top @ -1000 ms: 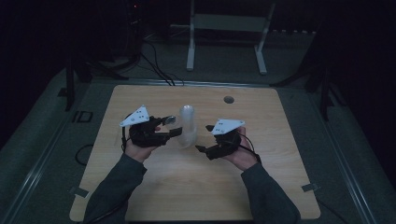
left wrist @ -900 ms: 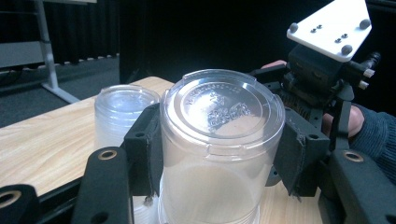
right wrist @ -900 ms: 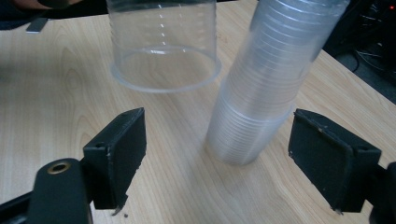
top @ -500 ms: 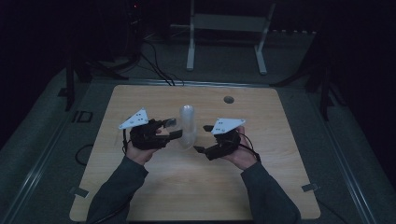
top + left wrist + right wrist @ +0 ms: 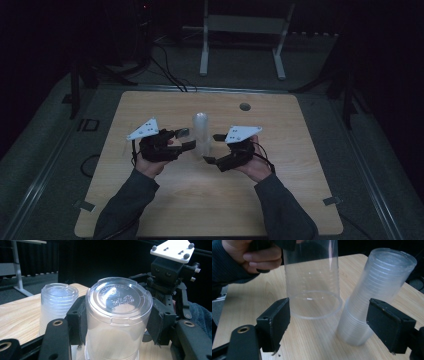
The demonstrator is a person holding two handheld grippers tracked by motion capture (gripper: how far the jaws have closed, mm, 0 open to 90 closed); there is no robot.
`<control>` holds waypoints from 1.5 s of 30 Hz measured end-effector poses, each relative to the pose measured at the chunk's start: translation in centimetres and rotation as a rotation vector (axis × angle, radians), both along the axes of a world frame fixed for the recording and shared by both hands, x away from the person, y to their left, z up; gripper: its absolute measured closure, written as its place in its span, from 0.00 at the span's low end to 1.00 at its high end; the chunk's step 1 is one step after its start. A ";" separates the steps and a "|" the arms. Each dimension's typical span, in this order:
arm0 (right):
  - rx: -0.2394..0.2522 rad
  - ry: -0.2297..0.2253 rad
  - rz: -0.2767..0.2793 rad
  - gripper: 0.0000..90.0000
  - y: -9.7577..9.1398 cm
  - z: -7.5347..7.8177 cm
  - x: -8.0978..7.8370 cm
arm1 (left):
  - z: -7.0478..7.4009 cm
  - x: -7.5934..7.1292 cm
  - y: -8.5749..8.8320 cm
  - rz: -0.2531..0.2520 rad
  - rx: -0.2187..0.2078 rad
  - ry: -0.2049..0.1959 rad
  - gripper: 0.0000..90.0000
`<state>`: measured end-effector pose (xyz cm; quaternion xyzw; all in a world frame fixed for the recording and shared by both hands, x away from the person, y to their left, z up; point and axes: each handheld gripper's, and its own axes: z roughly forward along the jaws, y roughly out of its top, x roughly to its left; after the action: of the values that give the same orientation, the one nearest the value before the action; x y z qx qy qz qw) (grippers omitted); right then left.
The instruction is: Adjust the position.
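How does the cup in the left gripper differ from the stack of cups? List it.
The single cup is clamped in the left gripper and lifted off the table; the stack of cups stands on it, ungripped. The cup is one; the stack is many nested. Both are clear plastic, bottoms up.

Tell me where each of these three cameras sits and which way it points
High view: fixed above the person's side, looking forward and down on the table; both forearms, left gripper and right gripper show.
Left gripper view: rides that gripper, looking along its jaws clamped on an upturned clear cup; the right gripper sits beyond.
Right gripper view: rides that gripper, looking between its open jaws at the stack of cups; the person's left hand shows.
Shared: both gripper views show cup and stack.
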<state>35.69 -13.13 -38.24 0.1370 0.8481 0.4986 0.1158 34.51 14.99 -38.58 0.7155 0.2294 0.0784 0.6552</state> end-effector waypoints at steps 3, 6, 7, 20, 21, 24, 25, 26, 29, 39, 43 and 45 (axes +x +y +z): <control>0.024 0.010 0.009 0.21 0.1 0.0 0.1 | 0.0 -0.1 0.0 -0.001 -0.004 -0.001 0.46; 0.051 0.027 0.017 0.21 0.1 -0.1 0.2 | 0.0 -0.1 0.0 -0.003 -0.005 -0.002 0.46; 0.059 0.033 0.019 0.21 0.2 -0.2 0.3 | 0.0 -0.2 0.0 -0.003 -0.005 -0.003 0.46; 0.160 0.086 0.064 0.24 0.4 -0.6 0.7 | 0.1 -0.4 0.0 -0.011 -0.021 -0.005 0.46; 0.167 0.090 0.066 0.25 0.4 -0.7 0.8 | 0.1 -0.4 0.0 -0.012 -0.021 -0.007 0.46; 0.193 0.111 0.075 0.25 0.5 -0.9 0.9 | 0.1 -0.4 0.0 -0.013 -0.024 -0.007 0.46; 0.203 0.115 0.078 0.25 0.5 -1.0 0.9 | 0.1 -0.4 0.0 -0.014 -0.025 -0.008 0.46; 0.212 0.120 0.082 0.25 0.5 -1.1 1.0 | 0.2 -0.4 0.0 -0.014 -0.027 -0.007 0.46; 0.243 0.135 0.092 0.25 0.6 -1.3 1.0 | 0.1 -0.5 0.0 -0.015 -0.032 -0.007 0.46; 0.309 0.165 0.122 0.26 0.9 -1.7 1.3 | 0.1 -0.6 -0.1 -0.019 -0.047 -0.006 0.46; 0.327 0.180 0.121 0.25 0.9 -1.9 1.5 | 0.1 -0.6 0.0 -0.019 -0.053 -0.006 0.46; 0.328 0.184 0.117 0.25 0.9 -2.0 1.5 | 0.1 -0.6 0.0 -0.020 -0.057 -0.006 0.46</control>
<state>37.20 -12.24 -40.19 0.1494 0.7689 0.6214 -0.0152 33.95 14.99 -38.43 0.6985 0.2226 0.0674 0.6767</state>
